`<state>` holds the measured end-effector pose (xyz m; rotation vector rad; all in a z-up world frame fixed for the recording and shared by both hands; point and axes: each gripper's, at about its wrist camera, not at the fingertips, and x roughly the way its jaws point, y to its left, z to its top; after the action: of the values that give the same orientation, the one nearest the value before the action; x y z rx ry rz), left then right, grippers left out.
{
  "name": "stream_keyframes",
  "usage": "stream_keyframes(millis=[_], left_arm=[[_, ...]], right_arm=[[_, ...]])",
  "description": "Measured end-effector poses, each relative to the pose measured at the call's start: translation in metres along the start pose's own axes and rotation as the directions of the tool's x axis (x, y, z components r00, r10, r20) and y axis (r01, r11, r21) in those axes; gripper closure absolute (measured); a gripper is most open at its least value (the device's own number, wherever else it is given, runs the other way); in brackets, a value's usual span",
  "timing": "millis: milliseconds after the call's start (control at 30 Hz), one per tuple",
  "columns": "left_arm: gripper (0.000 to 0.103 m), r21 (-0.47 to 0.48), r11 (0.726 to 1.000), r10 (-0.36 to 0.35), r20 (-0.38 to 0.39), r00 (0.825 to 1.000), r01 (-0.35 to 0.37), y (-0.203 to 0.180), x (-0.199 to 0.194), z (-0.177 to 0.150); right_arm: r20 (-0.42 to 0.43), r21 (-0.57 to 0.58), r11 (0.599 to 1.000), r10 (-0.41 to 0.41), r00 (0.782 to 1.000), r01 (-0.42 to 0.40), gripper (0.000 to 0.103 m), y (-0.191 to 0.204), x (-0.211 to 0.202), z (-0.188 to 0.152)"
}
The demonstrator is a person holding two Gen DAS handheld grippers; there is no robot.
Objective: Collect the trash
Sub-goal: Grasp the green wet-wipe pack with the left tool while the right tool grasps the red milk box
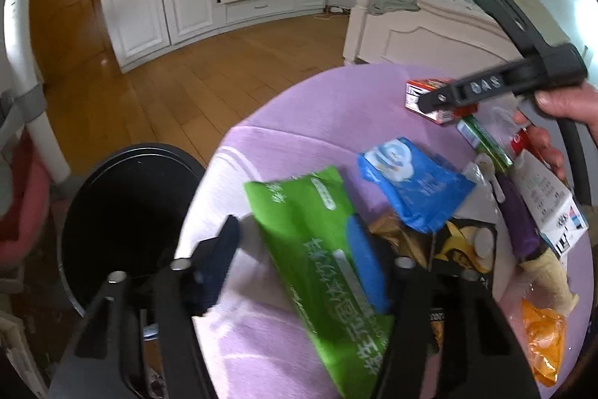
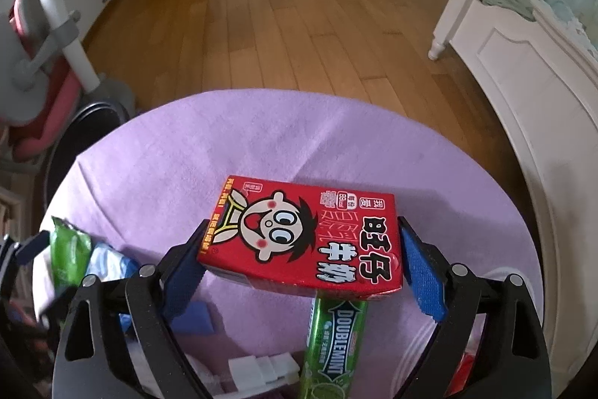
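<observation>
The left hand-held gripper point(image 1: 295, 260) is clenched on a green packet point(image 1: 317, 249) near the counter's point(image 1: 317, 107) left edge. A black bin point(image 1: 123, 212) sits on the floor just past that edge. The right hand-held gripper point(image 2: 302, 257) is open, its pads on each side of a red milk box point(image 2: 310, 234). The far half of the purple counter is bare. More trash lies on the near side.

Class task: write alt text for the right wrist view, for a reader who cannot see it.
The right tongs straddle a red milk carton lying on a purple tablecloth, the pads close beside its ends. A green Doublemint gum pack lies partly under the carton; wooden floor and white cabinets lie beyond.
</observation>
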<state>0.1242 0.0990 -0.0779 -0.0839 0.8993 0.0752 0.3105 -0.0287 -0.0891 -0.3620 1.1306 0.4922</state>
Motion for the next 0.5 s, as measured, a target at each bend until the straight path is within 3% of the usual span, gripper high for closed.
stream_keyframes(millis=[133, 200, 300, 400, 467, 500], left_arm=[[0.068, -0.018, 0.999, -0.031, 0.011, 0.999, 0.031, 0.012, -0.003, 0.0], [0.071, -0.03, 0.996, -0.084, 0.014, 0.996, 0.085, 0.017, -0.008, -0.003], [0.071, -0.05, 0.987, -0.151, 0.01, 0.988, 0.152, 0.019, -0.015, -0.011], [0.065, -0.065, 0.98, -0.19, -0.006, 0.982, 0.189, 0.014, -0.017, -0.015], [0.043, -0.077, 0.976, -0.203, -0.004, 0.979, 0.203, 0.009, -0.017, -0.014], [0.039, -0.072, 0.977, -0.203, -0.003, 0.979, 0.203, 0.005, -0.017, -0.014]], right_arm=[[0.064, 0.023, 0.999, 0.031, 0.997, -0.032, 0.013, -0.002, -0.025, -0.012], [0.116, 0.05, 0.995, 0.076, 0.99, -0.082, 0.013, -0.003, -0.048, -0.022], [0.244, 0.086, 0.978, 0.165, 0.956, -0.191, 0.013, 0.002, -0.092, -0.05], [0.339, 0.1, 0.957, 0.223, 0.914, -0.271, 0.013, 0.007, -0.126, -0.079], [0.399, 0.116, 0.937, 0.26, 0.88, -0.329, 0.013, 0.015, -0.145, -0.107], [0.418, 0.121, 0.929, 0.271, 0.867, -0.349, 0.013, 0.018, -0.152, -0.121]])
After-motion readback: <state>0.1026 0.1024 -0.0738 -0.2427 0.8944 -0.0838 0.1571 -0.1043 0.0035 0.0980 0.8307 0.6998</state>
